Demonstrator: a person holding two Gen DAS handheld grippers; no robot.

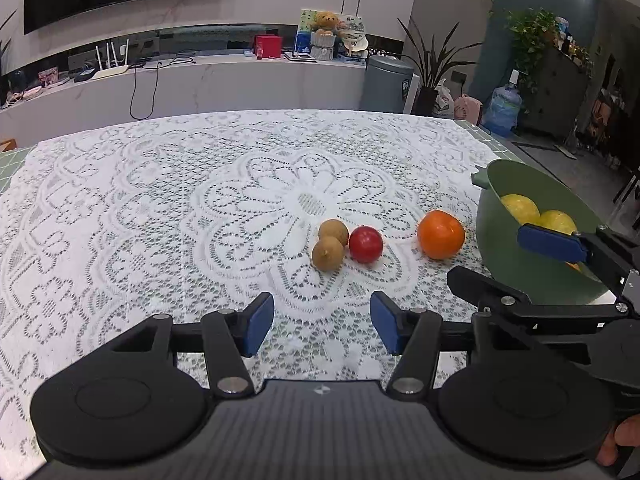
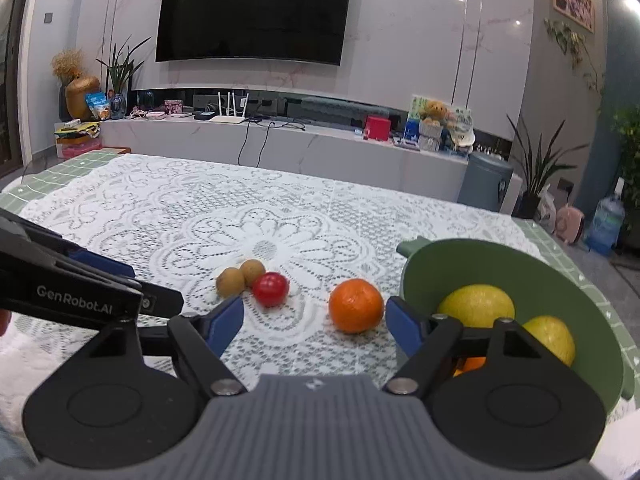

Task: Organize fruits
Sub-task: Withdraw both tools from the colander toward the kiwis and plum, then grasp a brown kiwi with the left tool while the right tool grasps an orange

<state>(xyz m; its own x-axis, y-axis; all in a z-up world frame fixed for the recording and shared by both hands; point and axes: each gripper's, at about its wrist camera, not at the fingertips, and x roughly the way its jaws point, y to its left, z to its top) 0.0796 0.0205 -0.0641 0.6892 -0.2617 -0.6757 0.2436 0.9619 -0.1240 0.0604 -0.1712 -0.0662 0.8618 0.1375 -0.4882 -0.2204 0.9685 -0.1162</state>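
An orange (image 1: 441,234) (image 2: 355,305), a small red fruit (image 1: 365,244) (image 2: 271,289) and two brown round fruits (image 1: 328,254) (image 2: 230,281) lie on the lace tablecloth. A green bowl (image 1: 516,264) (image 2: 440,258) at the right holds two yellow fruits (image 1: 520,207) (image 2: 476,305) and something orange beneath. My left gripper (image 1: 322,328) is open and empty, short of the brown fruits. My right gripper (image 2: 314,326) is open and empty, its right finger next to the orange and the bowl's rim. It also shows in the left wrist view (image 1: 550,243).
The white lace cloth (image 1: 200,208) covers a green table. Beyond the far edge stand a white TV counter (image 2: 280,140), a grey bin (image 1: 386,84), plants and a water bottle (image 1: 502,108). The left gripper's arm shows in the right wrist view (image 2: 80,292).
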